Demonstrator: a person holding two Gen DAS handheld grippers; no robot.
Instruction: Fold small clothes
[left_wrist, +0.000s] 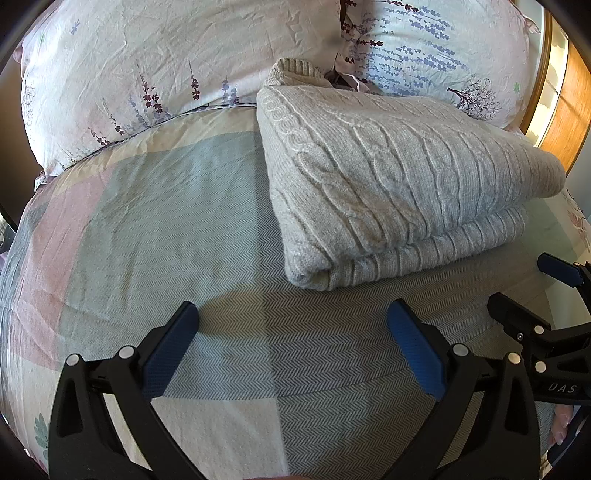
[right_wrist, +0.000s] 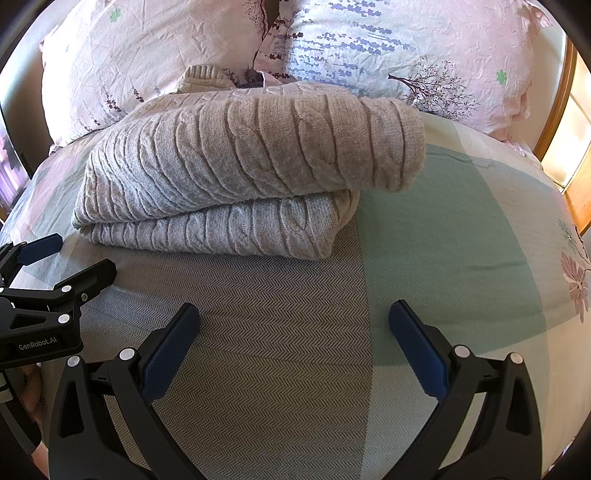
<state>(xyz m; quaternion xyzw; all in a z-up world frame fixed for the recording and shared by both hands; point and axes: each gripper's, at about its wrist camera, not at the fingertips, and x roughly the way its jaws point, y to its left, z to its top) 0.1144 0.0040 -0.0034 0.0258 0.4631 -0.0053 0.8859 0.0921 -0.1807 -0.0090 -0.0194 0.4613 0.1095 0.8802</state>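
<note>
A beige-grey cable-knit sweater (left_wrist: 388, 177) lies folded in a thick stack on the bed, its ribbed collar toward the pillows. It also shows in the right wrist view (right_wrist: 251, 166). My left gripper (left_wrist: 291, 314) is open and empty, hovering over the bedspread just short of the sweater's near edge. My right gripper (right_wrist: 293, 314) is open and empty, also a little short of the sweater. Each gripper shows at the side of the other's view: the right one (left_wrist: 532, 291) and the left one (right_wrist: 59, 258), both open.
The bedspread (left_wrist: 166, 229) has grey herringbone, green and pink patches. Two floral pillows (left_wrist: 140, 66) (right_wrist: 406, 48) lie behind the sweater. A wooden bed frame (left_wrist: 569, 110) runs along the right edge.
</note>
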